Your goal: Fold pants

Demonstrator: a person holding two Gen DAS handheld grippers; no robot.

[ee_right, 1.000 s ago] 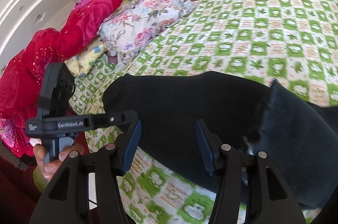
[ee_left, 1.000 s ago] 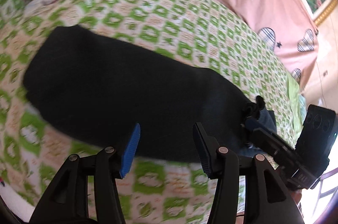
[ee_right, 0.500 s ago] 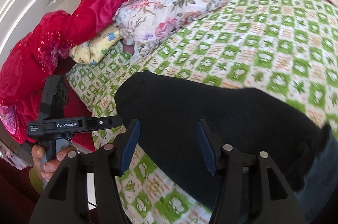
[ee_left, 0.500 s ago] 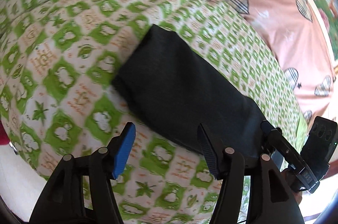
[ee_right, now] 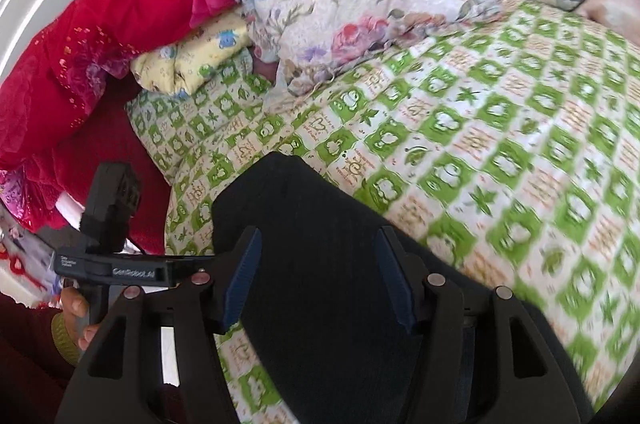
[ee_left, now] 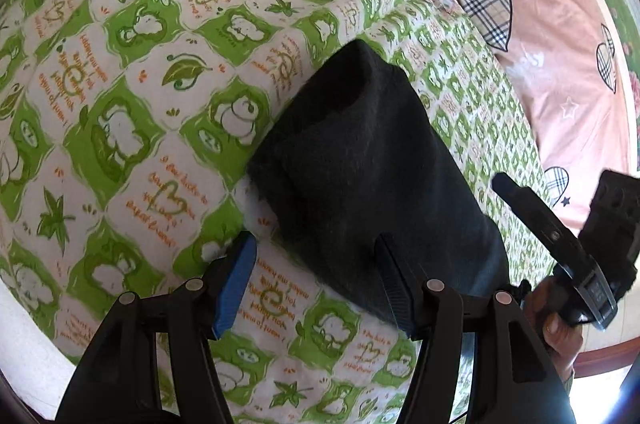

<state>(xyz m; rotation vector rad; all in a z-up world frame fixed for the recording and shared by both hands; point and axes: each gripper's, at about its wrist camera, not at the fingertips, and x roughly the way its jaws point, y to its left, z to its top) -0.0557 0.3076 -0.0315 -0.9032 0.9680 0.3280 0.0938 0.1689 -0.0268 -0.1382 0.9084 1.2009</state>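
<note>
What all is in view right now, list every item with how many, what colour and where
pants: one, black, lying flat on the bedsheet under both grippers
bedsheet: one, green and white check, covering the bed
floral quilt: one, white with pink flowers, at the bed's far end
pink cover: one, pink with plaid hearts, beside the floral quilt
red blanket: one, red, piled behind the floral quilt
yellow pillow: one, yellow, under the red blanket
left gripper: one, black with blue pads, open over the pants' near edge
right gripper: one, black with blue pads, open above the pants

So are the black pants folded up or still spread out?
Folded. The black pants lie as one narrow, doubled-up bundle on the green bedsheet, with layered edges at the end.
</note>
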